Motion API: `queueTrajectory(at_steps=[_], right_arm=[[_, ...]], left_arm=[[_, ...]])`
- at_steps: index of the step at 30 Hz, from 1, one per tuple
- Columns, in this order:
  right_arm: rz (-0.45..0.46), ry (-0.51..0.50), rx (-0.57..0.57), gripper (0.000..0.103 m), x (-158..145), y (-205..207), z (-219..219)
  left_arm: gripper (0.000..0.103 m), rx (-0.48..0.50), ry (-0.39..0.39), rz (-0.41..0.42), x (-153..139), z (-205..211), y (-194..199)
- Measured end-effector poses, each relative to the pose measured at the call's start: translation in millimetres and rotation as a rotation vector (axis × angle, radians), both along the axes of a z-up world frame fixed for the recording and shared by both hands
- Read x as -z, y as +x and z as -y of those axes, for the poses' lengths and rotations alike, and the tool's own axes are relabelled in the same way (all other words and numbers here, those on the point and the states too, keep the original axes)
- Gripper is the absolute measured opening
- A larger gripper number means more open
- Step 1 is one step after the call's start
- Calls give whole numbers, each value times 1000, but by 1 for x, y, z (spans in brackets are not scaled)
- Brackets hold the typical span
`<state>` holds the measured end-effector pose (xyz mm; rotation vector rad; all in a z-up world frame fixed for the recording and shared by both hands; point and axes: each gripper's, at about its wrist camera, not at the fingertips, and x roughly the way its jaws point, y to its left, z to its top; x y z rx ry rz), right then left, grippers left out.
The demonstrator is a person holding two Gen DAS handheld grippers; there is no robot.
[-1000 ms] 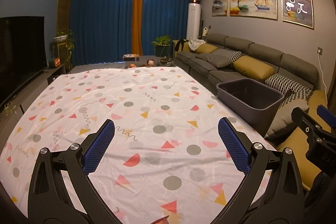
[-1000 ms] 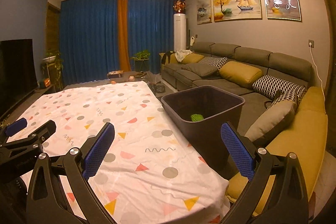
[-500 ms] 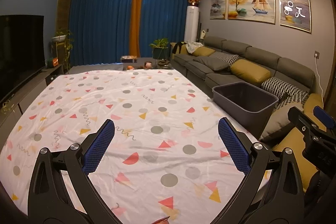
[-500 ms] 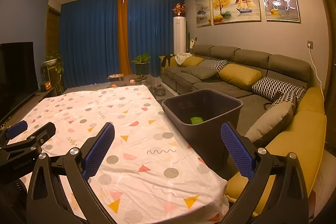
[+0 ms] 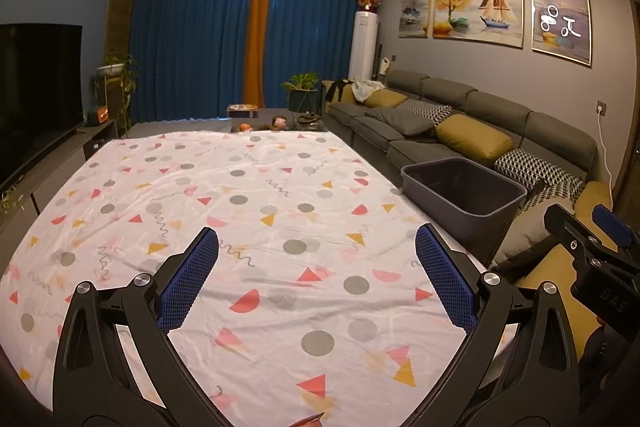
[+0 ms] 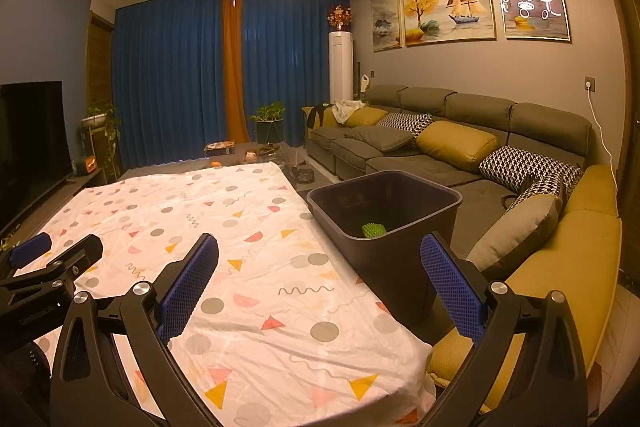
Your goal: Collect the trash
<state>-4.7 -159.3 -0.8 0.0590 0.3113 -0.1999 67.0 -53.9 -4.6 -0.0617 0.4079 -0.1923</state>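
Note:
A dark grey bin (image 6: 384, 215) stands beside the table's right edge, also in the left wrist view (image 5: 464, 191). A green ridged piece of trash (image 6: 374, 229) lies inside it. My left gripper (image 5: 316, 279) is open and empty above the patterned tablecloth (image 5: 240, 211). My right gripper (image 6: 320, 279) is open and empty over the table's near right corner, in front of the bin. A small reddish thing (image 5: 308, 419) shows at the bottom edge of the left wrist view; I cannot tell what it is.
A long grey sofa (image 6: 440, 131) with yellow and patterned cushions runs along the right wall. A TV (image 5: 36, 95) and low cabinet stand on the left. Blue curtains, plants and a low table with small items lie beyond the table's far end.
Both grippers have drawn back and risen a little, so the table and bin look farther away. Both stay open and empty.

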Motion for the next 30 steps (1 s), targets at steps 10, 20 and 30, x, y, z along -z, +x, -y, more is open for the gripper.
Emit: queueTrajectory(at_steps=[10, 20, 30], right_arm=[[1, 0, 0, 97, -1, 1, 0], [2, -1, 0, 97, -1, 2, 0], [3, 0, 0, 97, -2, 2, 0]], left_arm=[[97, 2, -1, -3, 1, 1, 1], [97, 5, -2, -4, 2, 2, 1], [97, 8, -4, -1, 3, 3, 1]])
